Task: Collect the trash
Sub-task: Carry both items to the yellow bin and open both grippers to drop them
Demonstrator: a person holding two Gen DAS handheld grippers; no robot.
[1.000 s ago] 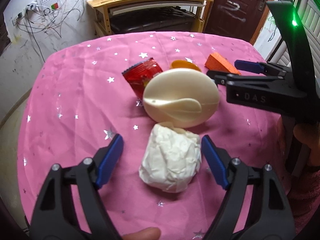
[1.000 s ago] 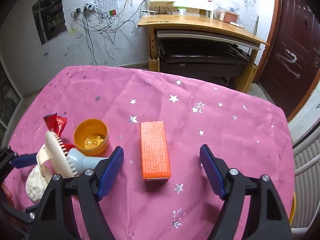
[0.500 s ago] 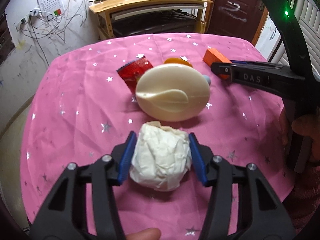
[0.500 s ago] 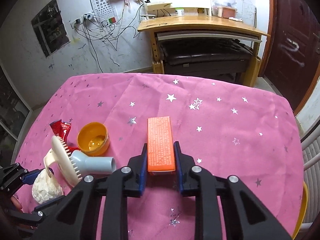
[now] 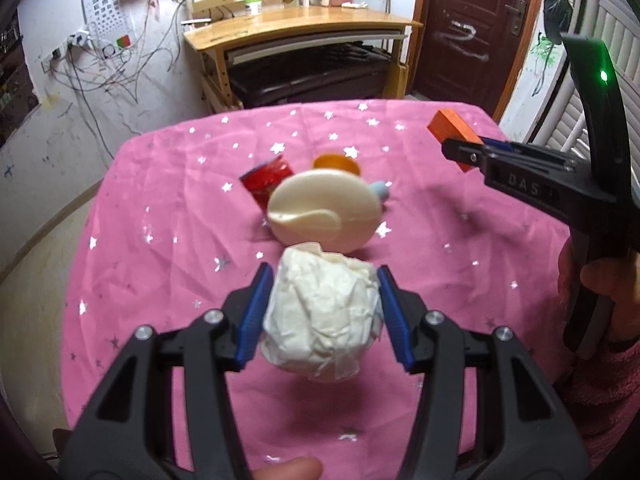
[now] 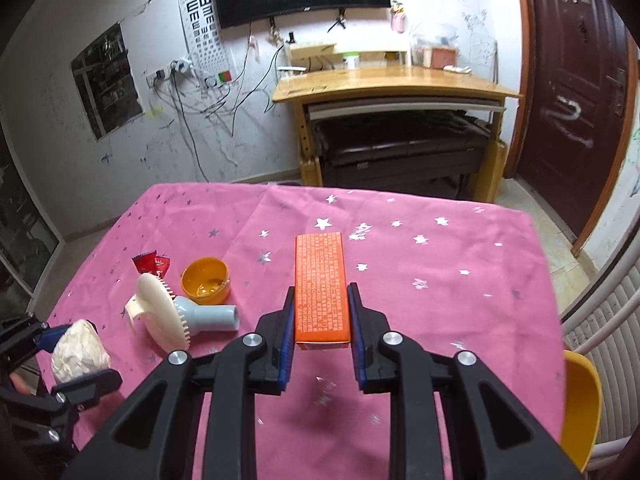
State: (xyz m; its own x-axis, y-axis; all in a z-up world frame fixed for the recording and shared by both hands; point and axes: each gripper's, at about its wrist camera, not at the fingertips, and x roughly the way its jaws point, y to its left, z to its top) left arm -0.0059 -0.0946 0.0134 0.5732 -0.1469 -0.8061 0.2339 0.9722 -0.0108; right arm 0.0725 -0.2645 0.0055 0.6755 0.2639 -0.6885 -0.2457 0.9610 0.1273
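Your left gripper (image 5: 322, 316) has its jaws clamped on the crumpled white paper ball (image 5: 320, 320), one blue pad pressed against each side, and the ball hangs clear of the pink star-patterned cloth on the table (image 5: 168, 216). Your right gripper (image 6: 322, 314) has its jaws closed on the near end of the orange box (image 6: 321, 284); the box juts forward from between the pads, and from the left camera it shows lifted above the cloth.

Take the cream round brush (image 5: 324, 210) as your landmark: it lies near the middle of the table with its bristled face on edge and a pale blue handle (image 6: 212, 316) pointing toward the orange box. The paper ball is just on your side of the brush. A red wrapper (image 5: 268, 178) lies just behind the brush toward its left, and a small orange bowl (image 6: 206, 280) sits right behind it, between the wrapper and the box. Your thumb (image 5: 286, 468) shows at the bottom edge of the left camera, and your other hand (image 5: 600, 280) grips the right handle.
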